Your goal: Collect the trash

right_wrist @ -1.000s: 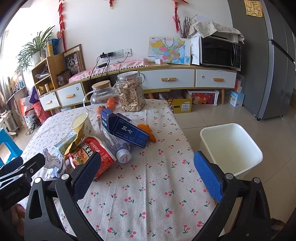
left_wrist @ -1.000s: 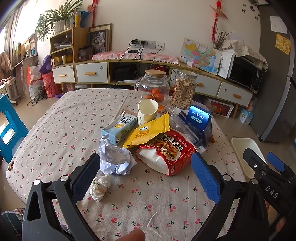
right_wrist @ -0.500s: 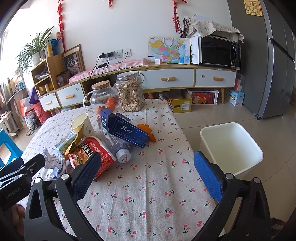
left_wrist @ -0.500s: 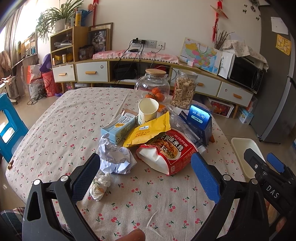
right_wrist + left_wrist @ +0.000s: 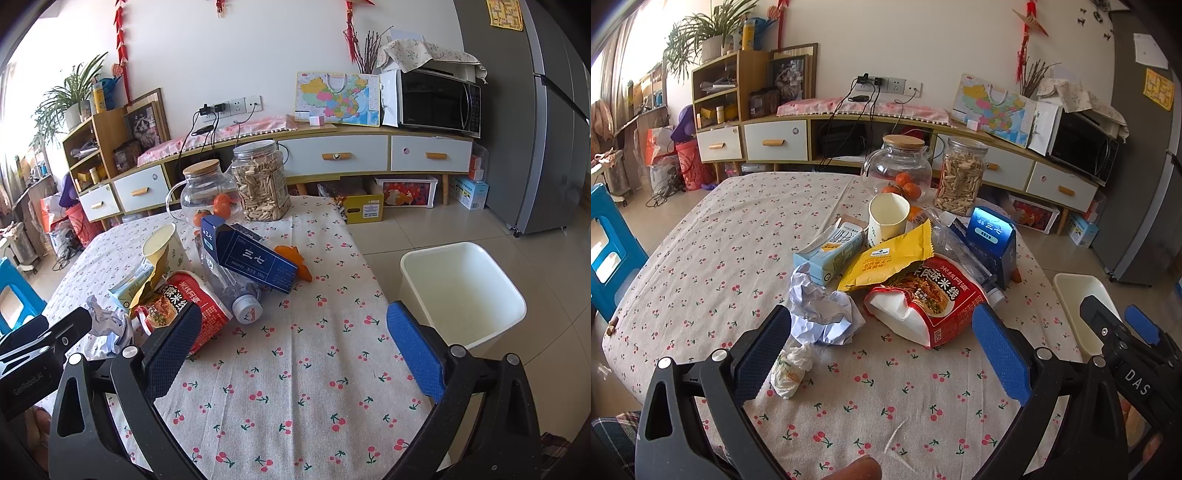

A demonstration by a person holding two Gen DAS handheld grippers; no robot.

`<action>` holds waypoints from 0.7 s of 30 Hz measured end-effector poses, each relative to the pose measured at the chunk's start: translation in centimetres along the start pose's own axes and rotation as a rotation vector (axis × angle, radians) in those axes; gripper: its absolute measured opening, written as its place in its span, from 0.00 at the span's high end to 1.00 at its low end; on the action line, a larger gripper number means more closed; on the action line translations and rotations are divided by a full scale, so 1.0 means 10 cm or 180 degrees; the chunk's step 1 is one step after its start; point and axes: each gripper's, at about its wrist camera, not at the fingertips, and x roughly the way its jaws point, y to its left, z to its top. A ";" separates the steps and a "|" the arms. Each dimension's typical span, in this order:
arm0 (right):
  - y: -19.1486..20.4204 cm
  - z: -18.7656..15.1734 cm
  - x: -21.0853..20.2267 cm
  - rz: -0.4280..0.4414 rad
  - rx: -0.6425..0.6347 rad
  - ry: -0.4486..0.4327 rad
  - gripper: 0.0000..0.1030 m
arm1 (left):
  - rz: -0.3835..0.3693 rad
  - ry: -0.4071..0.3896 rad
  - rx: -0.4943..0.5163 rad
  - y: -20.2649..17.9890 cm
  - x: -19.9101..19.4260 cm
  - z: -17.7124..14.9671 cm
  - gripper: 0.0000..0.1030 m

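A heap of trash lies mid-table: a red noodle bag (image 5: pixel 923 299), a yellow snack wrapper (image 5: pixel 890 258), a crumpled white paper (image 5: pixel 823 310), a small tissue wad (image 5: pixel 790 369), a light-blue carton (image 5: pixel 827 254), a paper cup (image 5: pixel 888 218), a clear plastic bottle (image 5: pixel 236 291) and a dark-blue box (image 5: pixel 255 258). My left gripper (image 5: pixel 882 354) is open and empty, just short of the paper and the red bag. My right gripper (image 5: pixel 295 343) is open and empty over the cloth, right of the heap. A white bin (image 5: pixel 461 295) stands on the floor, right of the table.
A glass jug (image 5: pixel 897 166) with oranges and a jar of seeds (image 5: pixel 960 181) stand at the table's far edge. An orange peel (image 5: pixel 295 258) lies behind the blue box. A blue stool (image 5: pixel 609 251) is at the left. A sideboard lines the back wall.
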 end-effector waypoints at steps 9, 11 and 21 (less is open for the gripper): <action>0.00 -0.01 0.01 0.0006 0.0007 0.0007 0.07 | -0.0004 0.0003 0.0000 0.00 0.00 0.00 0.07; -0.01 0.00 0.01 0.0004 0.0005 0.0009 0.07 | -0.0002 0.0004 0.0001 0.00 0.00 0.00 0.07; 0.00 -0.07 0.06 -0.0021 0.0034 0.0121 0.07 | 0.0028 0.0052 -0.0020 0.01 0.04 -0.03 0.07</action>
